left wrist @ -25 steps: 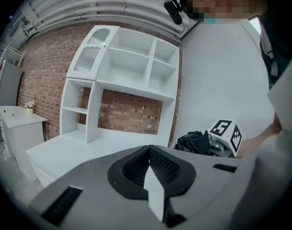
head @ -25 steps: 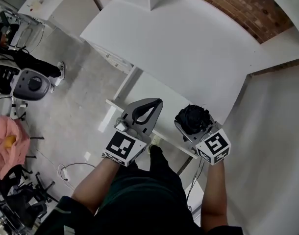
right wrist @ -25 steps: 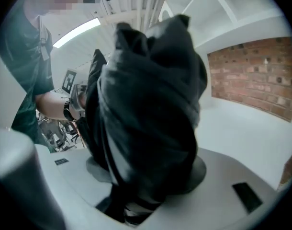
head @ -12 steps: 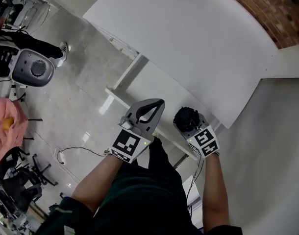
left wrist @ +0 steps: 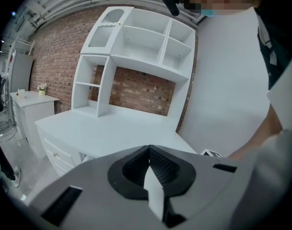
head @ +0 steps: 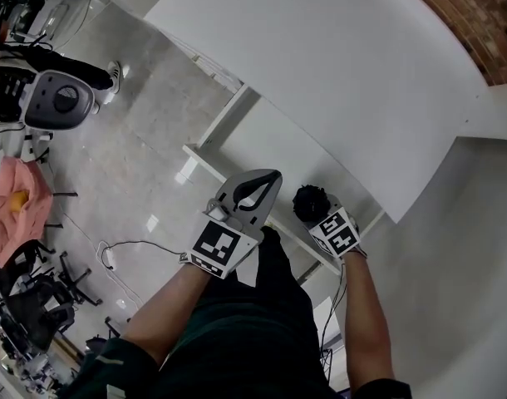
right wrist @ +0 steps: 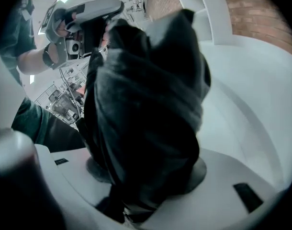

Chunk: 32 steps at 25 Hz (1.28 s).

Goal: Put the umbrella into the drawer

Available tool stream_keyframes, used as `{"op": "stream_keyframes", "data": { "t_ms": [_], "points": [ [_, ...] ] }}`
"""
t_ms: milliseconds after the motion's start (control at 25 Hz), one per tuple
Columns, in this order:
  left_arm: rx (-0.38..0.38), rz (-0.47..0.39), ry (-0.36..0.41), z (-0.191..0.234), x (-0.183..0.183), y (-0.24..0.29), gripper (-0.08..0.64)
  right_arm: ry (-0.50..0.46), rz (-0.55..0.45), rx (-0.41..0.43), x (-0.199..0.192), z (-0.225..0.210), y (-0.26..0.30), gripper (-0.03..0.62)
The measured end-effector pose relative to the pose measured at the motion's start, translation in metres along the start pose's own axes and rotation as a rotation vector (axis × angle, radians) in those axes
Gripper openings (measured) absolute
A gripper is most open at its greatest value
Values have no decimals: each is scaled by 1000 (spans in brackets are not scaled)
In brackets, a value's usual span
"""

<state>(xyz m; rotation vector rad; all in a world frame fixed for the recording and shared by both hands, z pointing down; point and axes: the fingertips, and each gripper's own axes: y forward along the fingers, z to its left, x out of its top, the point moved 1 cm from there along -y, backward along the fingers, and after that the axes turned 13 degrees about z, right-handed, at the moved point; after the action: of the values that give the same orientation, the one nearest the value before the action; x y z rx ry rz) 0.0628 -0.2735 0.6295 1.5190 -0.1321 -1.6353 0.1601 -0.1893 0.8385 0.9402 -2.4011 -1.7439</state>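
Black fabric, folded and creased into a short thick bundle, is the umbrella. Your right gripper grasps it near its lower end, with a jaw pressing on each side, so that much of the bundle stands out past the jaws. In the right gripper view it fills the middle of the frame. Its long axis runs from the lower centre up to the upper centre, in line with the jaws and away from the camera. In the head view you look along this axis, so it shows only as a round dark knot at the centre right. It sits just below the near edge of the white desk, above a narrow white ledge under the desktop.

Your left gripper is beside it, at the centre of the head view. Its jaws are clenched tip to tip and nothing is between them.

In the left gripper view, the drawers at the lower left have small knobs. Their fronts look flush with the desk, so what is inside does not show.
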Motion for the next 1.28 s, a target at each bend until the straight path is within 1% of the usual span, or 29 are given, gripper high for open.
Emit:
{"op": "stream_keyframes", "data": {
  "t_ms": [120, 280, 400, 640, 960, 1120, 1280],
  "points": [
    [9, 7, -6, 3, -3, -2, 6, -12, 43, 14, -3, 1, 13, 224],
    [28, 4, -14, 7, -4, -7, 6, -19, 133, 39, -12, 0, 31, 229],
    [39, 4, -19, 10, -5, -10, 6, -5, 200, 36, -19, -2, 42, 233],
    [59, -1, -28, 16, -6, -18, 6, 33, 301, 24, -25, -7, 58, 241],
    [64, 2, -18, 17, -8, -26, 6, 50, 380, -6, -25, -6, 65, 245],
    [64, -2, -13, 18, -8, -36, 6, 65, 401, -31, -27, -4, 64, 255],
    [64, -12, -12, 21, -8, -44, 6, 58, 433, -43, -32, 0, 64, 269]
  ]
}}
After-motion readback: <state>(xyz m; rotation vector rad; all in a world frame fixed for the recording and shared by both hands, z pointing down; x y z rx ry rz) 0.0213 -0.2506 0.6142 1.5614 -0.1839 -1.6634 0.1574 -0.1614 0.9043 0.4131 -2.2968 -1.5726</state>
